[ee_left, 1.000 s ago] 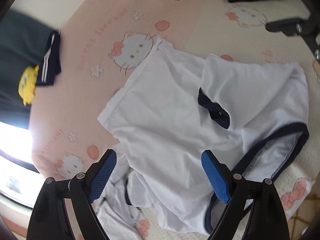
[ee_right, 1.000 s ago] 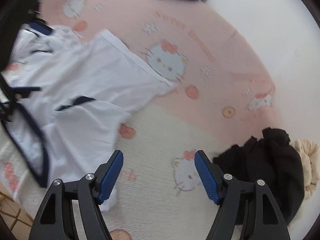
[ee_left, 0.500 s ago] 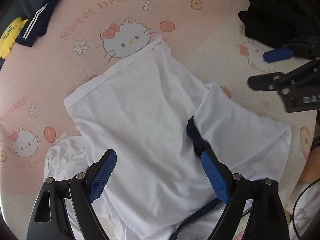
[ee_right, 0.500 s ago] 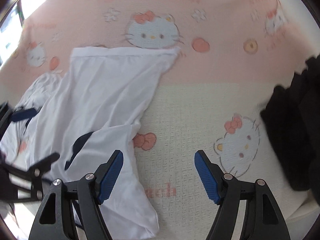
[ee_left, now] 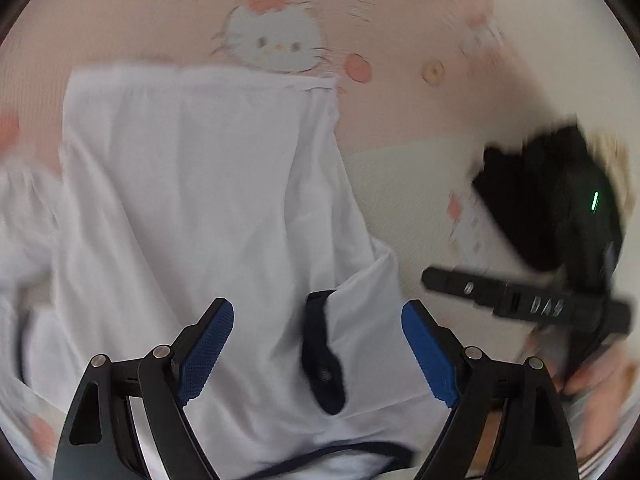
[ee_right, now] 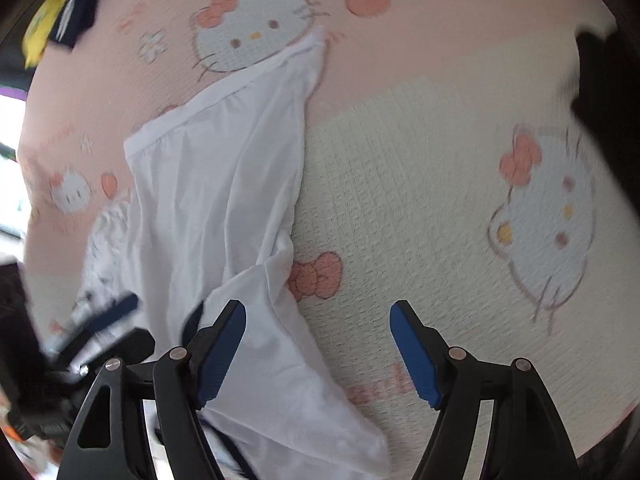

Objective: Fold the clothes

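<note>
A pink-and-cream cartoon-cat bedspread (ee_right: 420,208) carries a white garment (ee_left: 200,208), a black clothes heap (ee_left: 532,184) and a folded navy piece (ee_right: 80,4).

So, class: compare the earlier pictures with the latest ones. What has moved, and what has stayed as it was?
Both grippers swung across the bed toward each other. The left gripper now hovers over the white shirt; the right gripper hangs over its sleeve edge. Neither took hold: jaws stayed open, and the shirt lies spread as before.

We see our left tongs (ee_left: 316,354) spread wide above the white shirt (ee_left: 200,200), its navy trim (ee_left: 322,364) between the blue pads. At three o'clock lies a black garment (ee_left: 532,184), with the right tongs (ee_left: 520,300) beneath it.
</note>
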{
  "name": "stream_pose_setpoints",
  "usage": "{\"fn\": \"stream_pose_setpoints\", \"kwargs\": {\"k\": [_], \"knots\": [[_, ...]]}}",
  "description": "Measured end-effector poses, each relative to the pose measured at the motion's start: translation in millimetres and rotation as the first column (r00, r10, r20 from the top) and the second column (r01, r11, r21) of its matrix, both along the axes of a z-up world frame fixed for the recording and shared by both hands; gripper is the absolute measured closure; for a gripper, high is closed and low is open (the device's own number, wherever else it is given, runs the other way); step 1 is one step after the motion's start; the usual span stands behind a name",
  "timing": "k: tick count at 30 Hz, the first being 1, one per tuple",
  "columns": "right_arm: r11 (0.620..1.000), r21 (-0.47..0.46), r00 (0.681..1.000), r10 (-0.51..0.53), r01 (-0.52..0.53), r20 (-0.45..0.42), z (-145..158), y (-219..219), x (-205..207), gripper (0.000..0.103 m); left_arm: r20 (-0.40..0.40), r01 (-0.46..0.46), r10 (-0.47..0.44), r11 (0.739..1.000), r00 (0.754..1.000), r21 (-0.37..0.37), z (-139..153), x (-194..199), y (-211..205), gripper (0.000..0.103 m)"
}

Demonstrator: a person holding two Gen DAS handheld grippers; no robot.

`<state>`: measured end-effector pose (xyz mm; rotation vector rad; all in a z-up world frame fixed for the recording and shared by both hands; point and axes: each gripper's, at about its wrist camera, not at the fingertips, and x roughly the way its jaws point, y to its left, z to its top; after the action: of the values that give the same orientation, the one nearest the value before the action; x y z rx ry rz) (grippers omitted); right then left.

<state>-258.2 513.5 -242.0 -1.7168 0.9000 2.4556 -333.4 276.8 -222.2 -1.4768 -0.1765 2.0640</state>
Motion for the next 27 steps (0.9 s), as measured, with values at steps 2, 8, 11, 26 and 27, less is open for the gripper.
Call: {"fn": "stream_pose_setpoints", "kwargs": {"k": [2,8,11,26,27], "knots": [[0.995,-0.088,0.999,-0.044,0.045,0.007,-5,6,0,0.029,0.152,-0.081,0.057,0.984,0.987,0.156,-13,-9,-12,0.017],[0.974,-0.189,0.991,-0.119,0.128,0.061,-16,16,-8,0.029,0.37,-0.267,0.151,0.92,0.917,0.287,-45,-10,-28,0.018],[0.97,-0.214,0.992,-0.107,0.119,0.067,-16,13,-11,0.029,0.388,-0.296,0.171,0.91,0.906,0.29,-52,-2,-28,0.018],[0.892,-0.379,0.968,-0.205,0.246,0.146,-55,15,-7,0.06,0.435,-0.452,0.335,0.869,0.836,0.2,-86,14,-20,0.067],[0.898,-0.372,0.971,-0.197,0.235,0.138,-54,13,-8,0.062,0.434,-0.455,0.34,0.87,0.834,0.192,-87,14,-21,0.075]]}}
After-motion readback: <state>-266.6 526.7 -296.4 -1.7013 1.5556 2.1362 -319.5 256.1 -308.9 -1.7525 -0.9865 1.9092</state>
